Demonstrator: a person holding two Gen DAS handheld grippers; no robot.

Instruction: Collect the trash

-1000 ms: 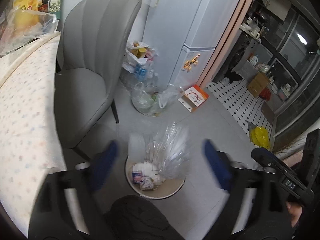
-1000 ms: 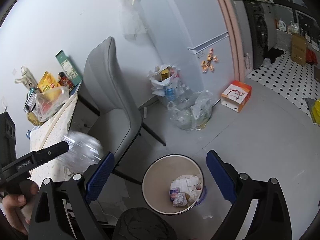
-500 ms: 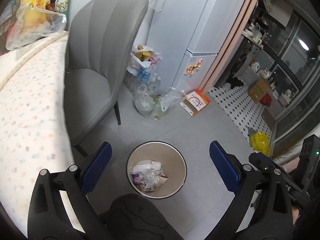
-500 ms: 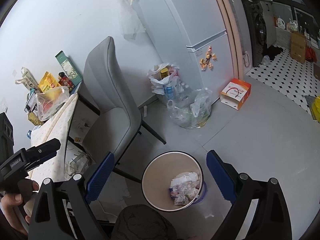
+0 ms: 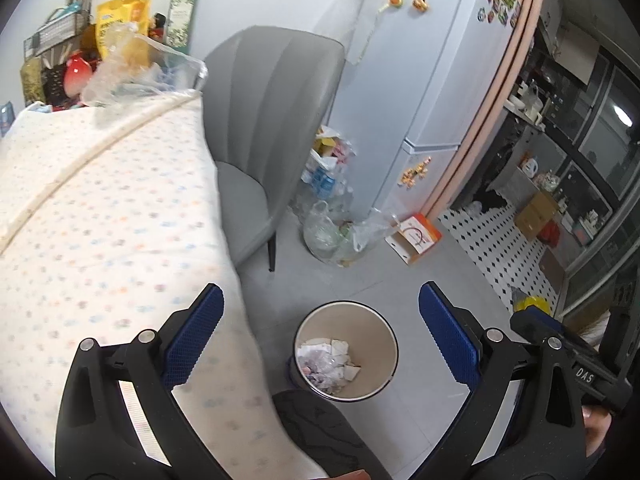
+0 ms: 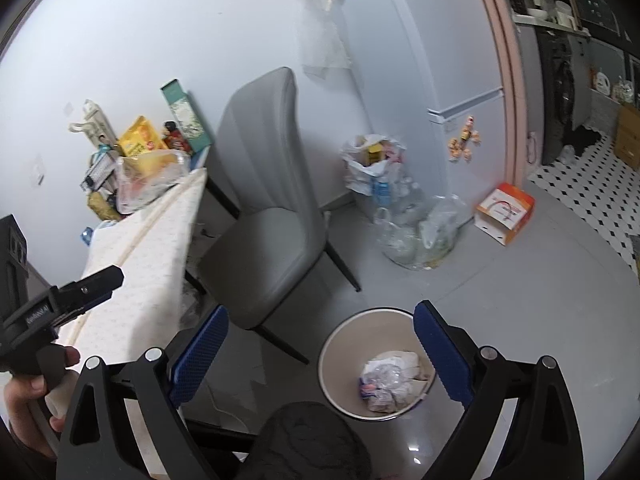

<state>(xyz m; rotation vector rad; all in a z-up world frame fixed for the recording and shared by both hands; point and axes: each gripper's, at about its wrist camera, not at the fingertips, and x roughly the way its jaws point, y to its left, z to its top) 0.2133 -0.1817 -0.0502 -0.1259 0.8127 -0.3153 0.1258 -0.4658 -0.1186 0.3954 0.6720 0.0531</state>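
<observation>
A round beige trash bin stands on the grey floor with crumpled paper and clear plastic trash inside; it also shows in the right wrist view with the trash. My left gripper is open and empty, above the bin and the table edge. My right gripper is open and empty, above the bin's left side. The left gripper's body shows at the left of the right wrist view.
A table with a dotted cloth carries a clear bag and packets at its far end. A grey chair stands beside it. Full plastic bags, a fridge and an orange box lie beyond.
The clear plastic piece dropped from my left gripper into the bin. My left gripper has since swung left and up over the table. The right gripper has barely moved.
</observation>
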